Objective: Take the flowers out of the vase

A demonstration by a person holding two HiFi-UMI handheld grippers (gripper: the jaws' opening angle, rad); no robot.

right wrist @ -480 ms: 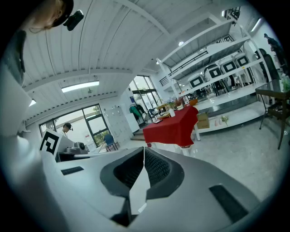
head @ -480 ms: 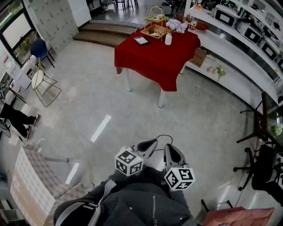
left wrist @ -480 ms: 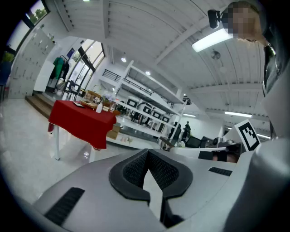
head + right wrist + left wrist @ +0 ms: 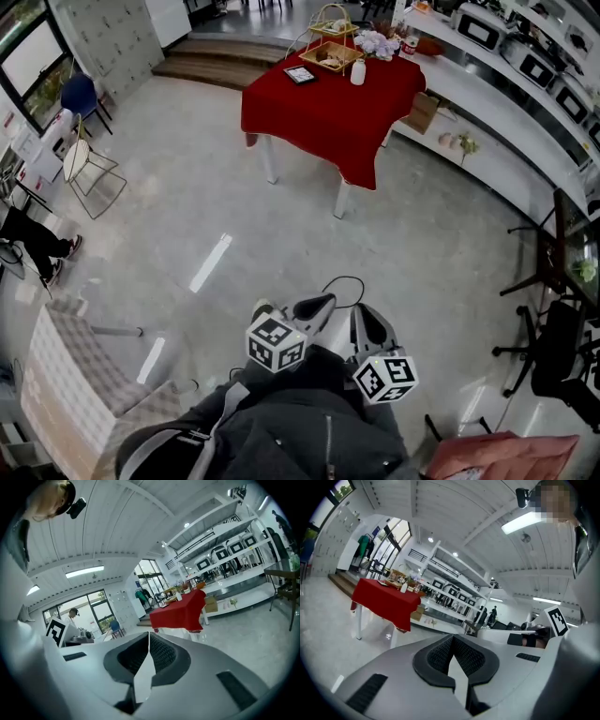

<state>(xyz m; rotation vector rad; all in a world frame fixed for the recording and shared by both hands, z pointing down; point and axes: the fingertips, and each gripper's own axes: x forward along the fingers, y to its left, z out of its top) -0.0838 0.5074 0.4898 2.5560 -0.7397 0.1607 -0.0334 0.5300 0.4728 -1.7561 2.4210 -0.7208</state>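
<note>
Red table [image 4: 328,103] sits well ahead of us; vase [image 4: 357,72] upright near its far edge, flowers [image 4: 378,42] just behind; left gripper [image 4: 322,304] and right gripper [image 4: 362,317] both closed, empty; we reckon right lines up better.

White vase [image 4: 357,72], pale flowers [image 4: 378,43]
Vase upright on distant red-clothed table [image 4: 323,117]; flowers bunched near it, details too small.
</note>
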